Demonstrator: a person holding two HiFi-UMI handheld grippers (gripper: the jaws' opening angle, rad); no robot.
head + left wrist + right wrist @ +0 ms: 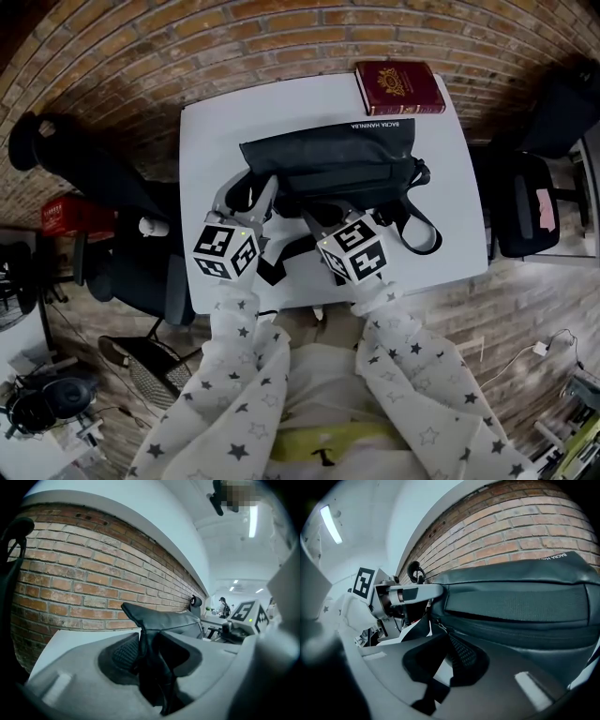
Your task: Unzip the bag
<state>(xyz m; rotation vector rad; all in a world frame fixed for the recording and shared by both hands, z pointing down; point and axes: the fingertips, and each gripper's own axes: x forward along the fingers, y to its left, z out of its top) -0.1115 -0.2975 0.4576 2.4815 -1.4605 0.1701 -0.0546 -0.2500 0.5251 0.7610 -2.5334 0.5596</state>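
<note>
Left gripper [143, 641] clamping bag [328, 169] corner, right gripper [440, 639], tilted down, pinching zip pull [436, 626]

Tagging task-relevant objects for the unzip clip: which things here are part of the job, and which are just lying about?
In the job: bag, its zip pull, left gripper clamping the bag's end, right gripper pinching the pull.
Lying about: red book at the table corner, office chair beside the table.

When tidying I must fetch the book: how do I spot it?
On the white table by the brick wall, look past the black bag to the far right corner. The book lies flat, the table's only red thing, gold emblem on its cover.
</note>
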